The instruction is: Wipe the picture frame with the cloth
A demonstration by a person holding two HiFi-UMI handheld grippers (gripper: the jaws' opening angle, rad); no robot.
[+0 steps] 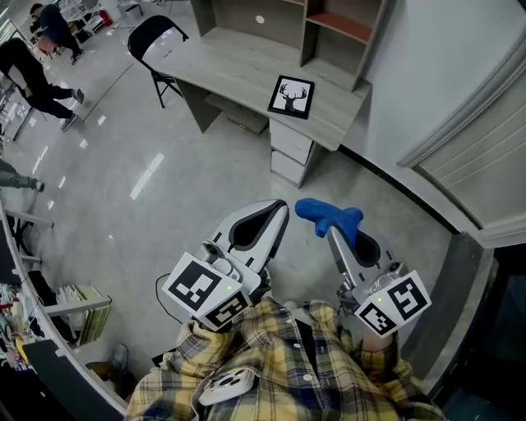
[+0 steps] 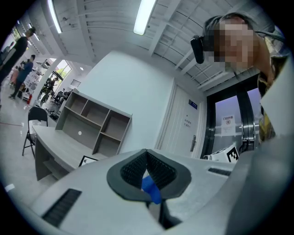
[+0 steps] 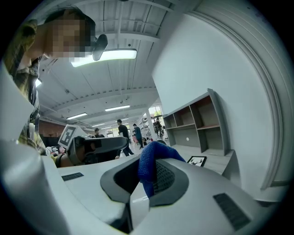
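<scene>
The picture frame (image 1: 292, 96), black with a deer print, lies flat on the wooden desk (image 1: 238, 70) well ahead of me; it also shows small in the left gripper view (image 2: 87, 160) and the right gripper view (image 3: 196, 160). A blue cloth (image 1: 329, 217) bunches out of my right gripper (image 1: 335, 235), whose jaws are shut on it (image 3: 149, 170). My left gripper (image 1: 279, 209) is held close to my body, jaws shut with nothing seen held (image 2: 147, 158); a sliver of blue (image 2: 151, 189) shows in the gap under its pads. Both grippers hover above the floor, far from the frame.
A shelf unit (image 1: 329, 25) stands at the back of the desk, with drawers (image 1: 289, 152) beneath its right end. A black folding chair (image 1: 156, 41) is at the desk's left. People (image 1: 33, 74) walk at the far left. A wall and door (image 1: 468, 123) close the right side.
</scene>
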